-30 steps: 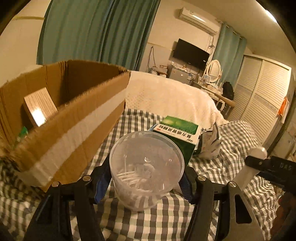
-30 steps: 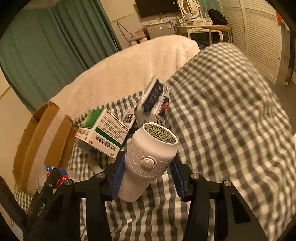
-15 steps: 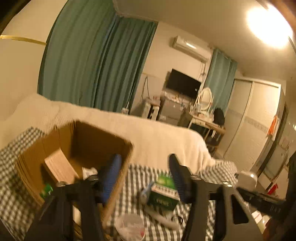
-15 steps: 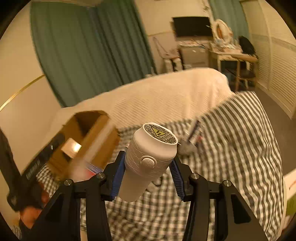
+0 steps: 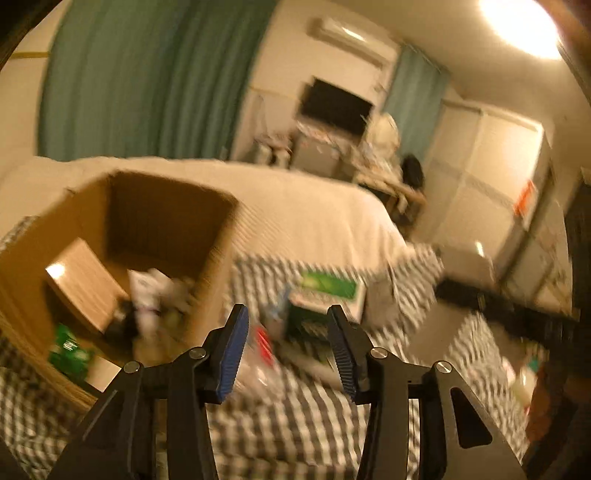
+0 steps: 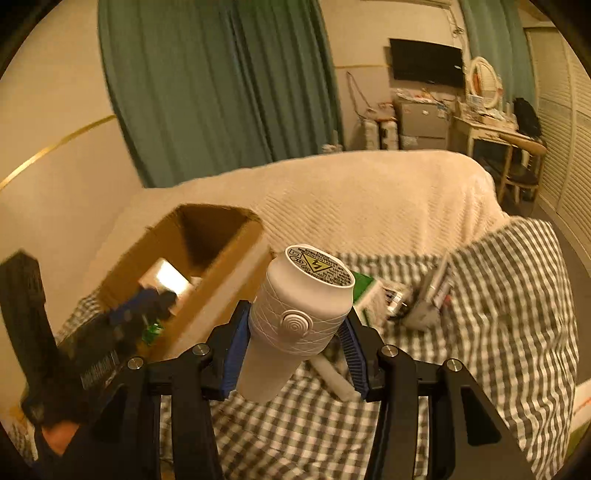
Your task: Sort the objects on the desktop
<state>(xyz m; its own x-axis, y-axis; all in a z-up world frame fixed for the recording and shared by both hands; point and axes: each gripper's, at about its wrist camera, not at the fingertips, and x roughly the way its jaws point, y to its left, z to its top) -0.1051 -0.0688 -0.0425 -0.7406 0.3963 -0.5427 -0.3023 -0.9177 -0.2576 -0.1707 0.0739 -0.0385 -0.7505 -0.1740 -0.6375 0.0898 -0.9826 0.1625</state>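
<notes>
Both tongs aloft, right tongs [image 6: 293, 347] gripping device [image 6: 295, 321]

The room glows warm and yellow. A big ceiling lamp [image 5: 522, 27] shines very bright at the top right of the left view and makes glare. That whole view is smeared and blurry. The right view is much sharper, only fuzzy at the left. Both pictures bend round, with dark corners.
</notes>
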